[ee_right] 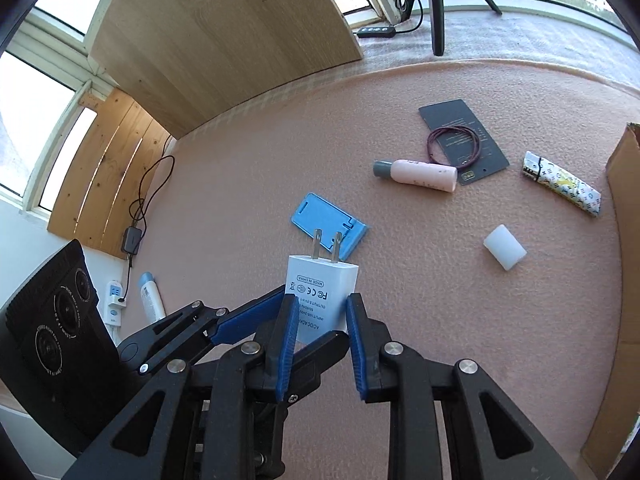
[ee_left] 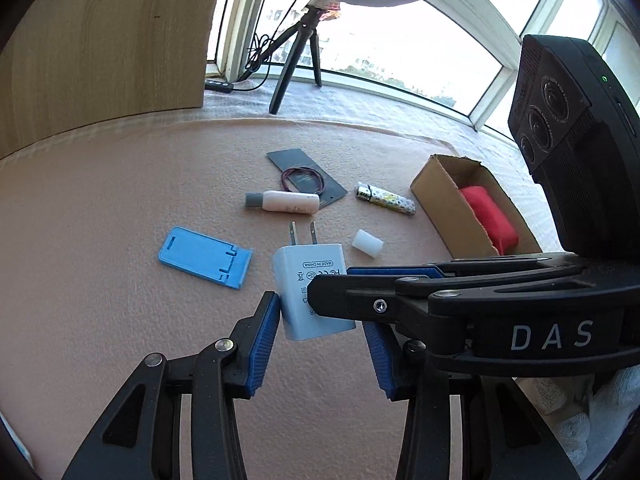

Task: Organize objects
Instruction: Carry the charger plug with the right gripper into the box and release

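Observation:
A white plug charger (ee_left: 310, 280) (ee_right: 320, 292) is held just above the pink mat, prongs pointing away. My right gripper (ee_right: 321, 300) is shut on its sides; in the left wrist view the right gripper (ee_left: 334, 280) reaches in from the right across the charger. My left gripper (ee_left: 320, 316) stands open around the charger's lower end. Its left pad (ee_left: 268, 332) touches the charger and a small gap shows at the right pad. A cardboard box (ee_left: 444, 208) (ee_right: 624, 240) with a red item (ee_left: 490, 218) inside lies to the right.
On the mat lie a blue phone stand (ee_left: 204, 258) (ee_right: 328, 226), a pink bottle (ee_left: 288, 202) (ee_right: 420, 174), a patterned lighter (ee_left: 386, 199) (ee_right: 564, 186), a white cylinder (ee_left: 367, 243) (ee_right: 505, 251) and a dark card (ee_left: 308, 176) (ee_right: 460, 140) with a hair tie. A tripod (ee_left: 296, 56) stands behind.

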`<state>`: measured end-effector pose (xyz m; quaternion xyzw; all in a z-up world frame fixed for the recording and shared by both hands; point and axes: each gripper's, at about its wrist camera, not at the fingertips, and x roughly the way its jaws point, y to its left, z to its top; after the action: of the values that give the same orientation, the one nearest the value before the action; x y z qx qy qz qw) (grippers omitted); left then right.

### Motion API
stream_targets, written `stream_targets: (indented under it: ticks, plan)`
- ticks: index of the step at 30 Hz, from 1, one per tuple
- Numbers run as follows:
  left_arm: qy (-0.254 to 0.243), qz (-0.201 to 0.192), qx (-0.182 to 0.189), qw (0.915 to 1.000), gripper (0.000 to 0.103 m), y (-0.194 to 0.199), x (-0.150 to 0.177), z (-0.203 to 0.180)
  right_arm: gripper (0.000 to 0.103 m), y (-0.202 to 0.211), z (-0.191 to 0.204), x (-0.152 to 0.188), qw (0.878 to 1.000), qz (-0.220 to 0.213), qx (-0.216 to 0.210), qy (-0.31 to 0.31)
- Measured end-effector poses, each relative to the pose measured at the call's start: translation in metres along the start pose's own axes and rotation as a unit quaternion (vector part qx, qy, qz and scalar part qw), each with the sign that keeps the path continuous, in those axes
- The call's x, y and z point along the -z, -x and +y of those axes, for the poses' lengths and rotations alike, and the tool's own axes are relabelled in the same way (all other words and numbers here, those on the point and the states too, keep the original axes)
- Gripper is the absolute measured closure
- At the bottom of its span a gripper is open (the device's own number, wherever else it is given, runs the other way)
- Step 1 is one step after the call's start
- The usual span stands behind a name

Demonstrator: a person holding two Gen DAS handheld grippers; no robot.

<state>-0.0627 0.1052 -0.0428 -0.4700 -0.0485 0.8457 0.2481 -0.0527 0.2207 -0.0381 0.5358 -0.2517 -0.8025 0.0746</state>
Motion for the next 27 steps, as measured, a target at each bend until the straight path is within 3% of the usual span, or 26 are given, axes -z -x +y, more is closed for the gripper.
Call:
stream_targets:
  ticks: [7,15,27]
  plan:
    - [-0.057,-0.007,0.039,0.9976,0.058,-0.028,-0.024,-0.104,0.081,0.080,-0.073,0.009,0.998,-0.046,0.028,-0.041]
    - [-0.085,-0.001,0.081,0.9931,0.058,-0.072,-0.040,-0.204,0.081,0.134,-0.137,0.013,0.993,-0.051,0.078,-0.066]
    - [-0.125,0.033,0.082,0.9882,0.059,-0.112,-0.041,-0.262,0.081,0.152,-0.189,0.023,0.990,-0.048,0.092,-0.099]
